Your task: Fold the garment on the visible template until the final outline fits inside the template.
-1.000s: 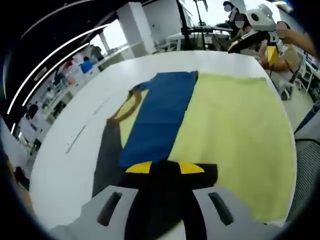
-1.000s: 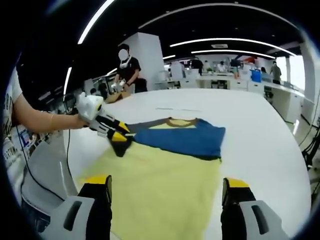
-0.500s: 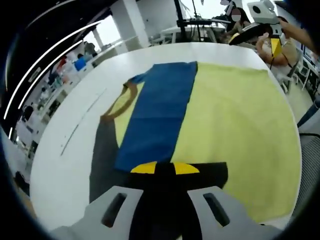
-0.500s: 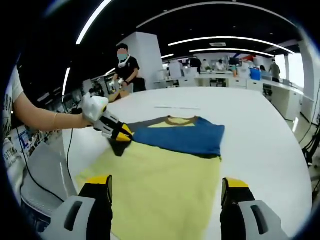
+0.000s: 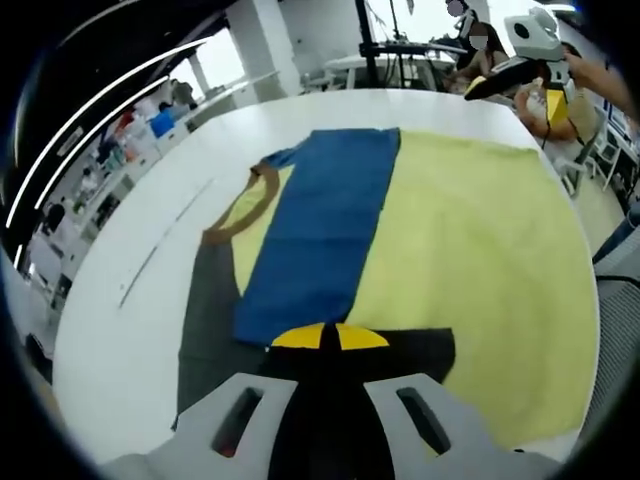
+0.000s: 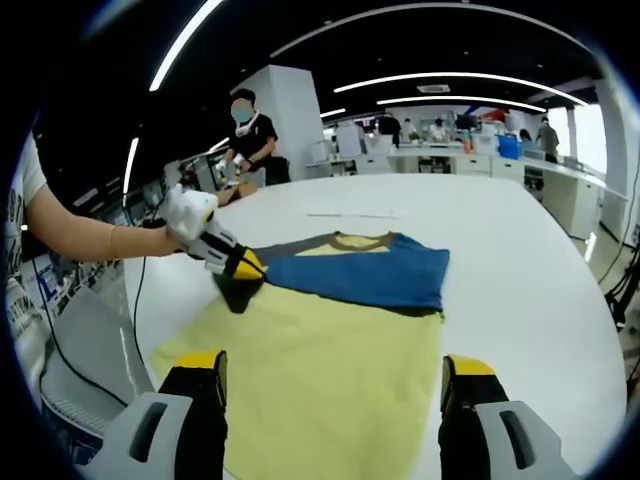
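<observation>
The blue-and-yellow garment (image 5: 330, 240) lies partly folded; the left gripper (image 5: 320, 338) pinches its dark sleeve. Right gripper (image 6: 330, 372) jaws wide apart.

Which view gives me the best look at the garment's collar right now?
The left gripper view: the tan collar curves in full along the far edge of the garment, clear of the left gripper. In the right gripper view the collar is a small, thin arc at the garment's far edge.
</observation>
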